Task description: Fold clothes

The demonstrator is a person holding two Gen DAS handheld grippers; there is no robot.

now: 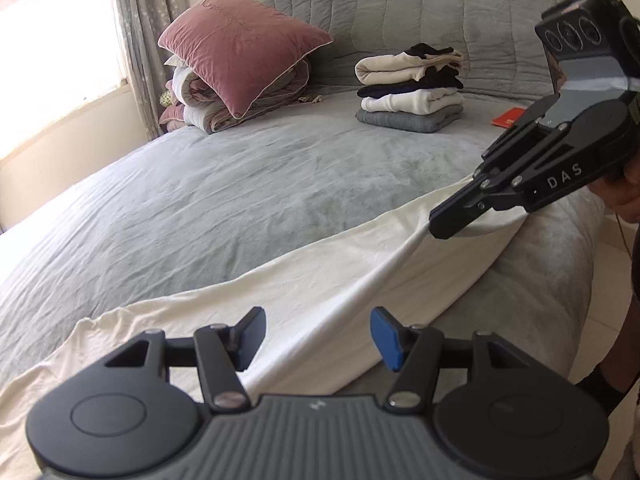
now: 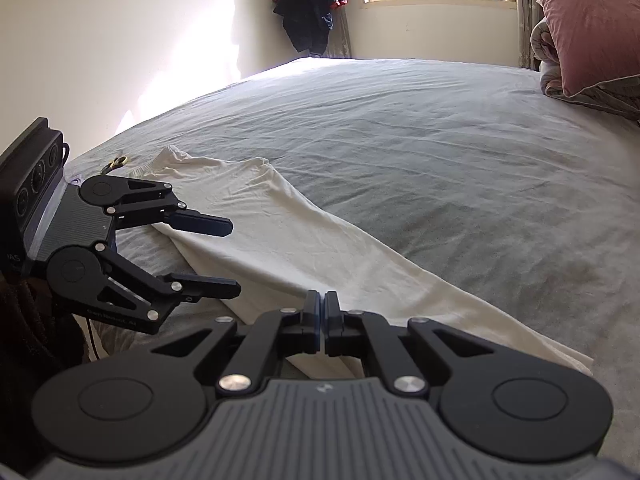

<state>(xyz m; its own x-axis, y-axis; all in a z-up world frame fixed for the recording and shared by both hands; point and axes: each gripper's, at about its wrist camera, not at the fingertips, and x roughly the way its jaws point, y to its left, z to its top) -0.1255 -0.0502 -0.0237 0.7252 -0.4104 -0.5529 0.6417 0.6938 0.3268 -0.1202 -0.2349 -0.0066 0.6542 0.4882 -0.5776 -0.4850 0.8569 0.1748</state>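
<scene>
A long cream garment point(image 1: 304, 280) lies stretched along the near edge of the grey bed point(image 1: 200, 200). Low in the left wrist view, my left gripper point(image 1: 318, 338) is open, its blue pads spread just above the cloth and pressing on nothing. My right gripper point(image 1: 440, 226) comes in from the right, shut on the garment's edge, and the fabric pulls up in taut folds toward its tip. In the right wrist view the right gripper point(image 2: 322, 320) has its jaws together over the cream garment point(image 2: 320, 240). The left gripper point(image 2: 230, 256) stands open over the cloth's near edge.
A stack of folded clothes point(image 1: 412, 88) sits by the grey headboard point(image 1: 400, 8), beside a red flat item point(image 1: 510, 118). A pink pillow point(image 1: 240, 48) rests on a rolled quilt point(image 1: 208, 96). A dark coat point(image 2: 310, 4) hangs in the corner. A small yellowish object point(image 2: 118, 162) lies near the garment's far end.
</scene>
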